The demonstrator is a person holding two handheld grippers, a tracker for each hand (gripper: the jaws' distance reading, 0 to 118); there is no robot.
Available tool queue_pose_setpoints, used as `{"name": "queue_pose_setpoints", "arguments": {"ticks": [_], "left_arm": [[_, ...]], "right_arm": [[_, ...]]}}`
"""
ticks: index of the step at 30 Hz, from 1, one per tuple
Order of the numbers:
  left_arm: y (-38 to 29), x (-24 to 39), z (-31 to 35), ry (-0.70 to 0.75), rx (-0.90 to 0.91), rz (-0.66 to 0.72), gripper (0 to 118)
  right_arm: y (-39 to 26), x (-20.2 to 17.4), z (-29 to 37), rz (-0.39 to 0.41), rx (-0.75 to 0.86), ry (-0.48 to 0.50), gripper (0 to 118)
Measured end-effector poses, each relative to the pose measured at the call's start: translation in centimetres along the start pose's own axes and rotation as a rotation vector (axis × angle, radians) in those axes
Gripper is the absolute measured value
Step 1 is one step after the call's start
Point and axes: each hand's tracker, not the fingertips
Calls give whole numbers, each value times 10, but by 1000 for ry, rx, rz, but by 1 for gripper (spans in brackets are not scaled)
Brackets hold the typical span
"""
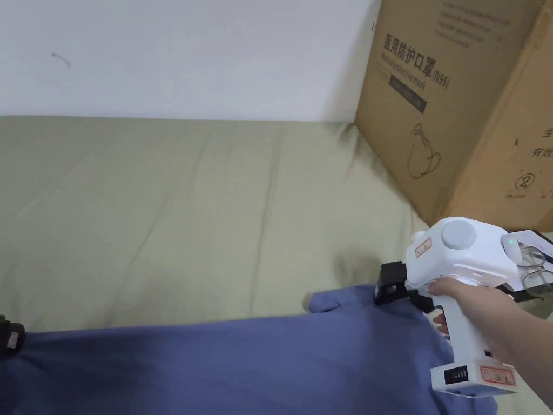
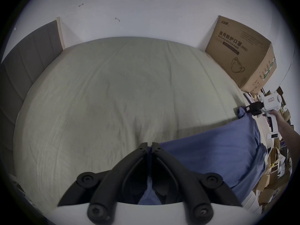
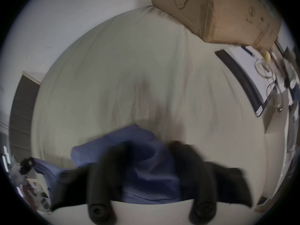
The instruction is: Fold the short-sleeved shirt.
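the left gripper [image 2: 149,145], black two-jawed tongs, has its tips pinched nearly together with a sliver of the blue soft-cotton short-sleeved shirt [image 2: 211,155] between them, so it reads as clamped on the cloth's left end; in the head view it sits at about 9 o'clock at the frame's edge [image 1: 9,336]. the shirt [image 1: 243,367] stretches as a band from there toward 3 o'clock, over the near part of the pale green, creased bed sheet [image 1: 189,216], with most of the sheet bare toward 12 o'clock.

at the right end, the right gripper [image 1: 390,283], white-bodied with black jaws, meets the shirt's far corner, where a small lump of cloth pokes out at 9 o'clock of its tips. in its own view [image 3: 151,149] the picture is smeared, and though blue cloth lies between the jaws, i cannot tell whether they are closed on it.

to do this step well, i judge both ends should stay level and lightly taut so the edge lands straight, then be lowered together toward 12 o'clock onto bare sheet. keep clear of the large brown cardboard box [image 1: 459,108] at 1 o'clock.
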Motion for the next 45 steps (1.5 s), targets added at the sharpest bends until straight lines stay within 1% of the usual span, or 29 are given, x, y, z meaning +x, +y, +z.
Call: {"name": "queue_pose_setpoints", "arguments": {"ticks": [1,2,3,4,5,6,7,11,14,15,16,18,20,22,25,27,30,33,36,38,39,40,41,42,43,45], "left_arm": [[0,-2,-1,4,-4,-2,1],[0,-3,0,3,-7,0,1],[0,-4,1,-1,-10,5,1],[1,-4,3,-2,-10,12,1],[1,-4,5,-1,-11,18,1],[2,-4,8,-1,-11,24,1],[2,-4,13,-3,-3,28,1],[13,-4,36,-21,59,47,1],[28,-4,55,-22,123,68,1],[33,-3,62,-12,163,71,1],[37,-2,69,-17,191,68,1],[38,1,81,-35,228,61,1],[34,1,88,-30,218,56,1],[16,0,93,-49,194,61,1],[-35,-3,97,-96,136,97,1],[-77,-6,103,-144,95,149,1],[-137,-9,113,-172,65,194,1],[-179,-9,111,-160,19,188,2],[-198,-5,99,-102,-30,166,10],[-200,-4,93,-50,-42,146,19],[-200,-2,91,-7,-55,128,42],[-199,2,92,54,-71,89,83],[-198,5,95,124,-72,54,109],[-195,8,108,146,-24,33,118],[-189,12,125,118,54,35,117],[-179,15,156,80,177,70,117]], "right_arm": [[-3,-6,3,37,23,-49,0],[-4,-9,5,55,22,-54,0],[-8,-10,13,45,31,-43,0],[-9,-7,22,38,53,-13,0],[-12,-4,32,8,80,36,0],[-15,-1,46,-18,131,59,0],[-24,4,70,-32,206,58,0],[-34,11,132,-12,361,114,0],[-35,6,173,-5,450,123,0],[-34,5,184,-4,485,109,0],[-36,3,194,-15,524,104,0],[-43,5,211,-45,563,130,0],[-55,9,215,-46,560,129,0],[-85,18,210,-53,546,131,0],[-148,38,190,-49,518,94,0],[-192,58,175,-82,439,101,0],[-249,80,158,-45,373,97,0],[-277,87,138,-20,301,32,0],[-283,85,122,-12,298,20,3],[-281,79,118,25,310,-27,6],[-279,80,116,38,332,-70,17],[-278,79,120,59,349,-96,40],[-276,79,125,76,364,-91,66],[-274,79,132,88,394,-69,99],[-275,77,146,70,429,-56,118],[-275,72,177,33,576,27,110]]}}
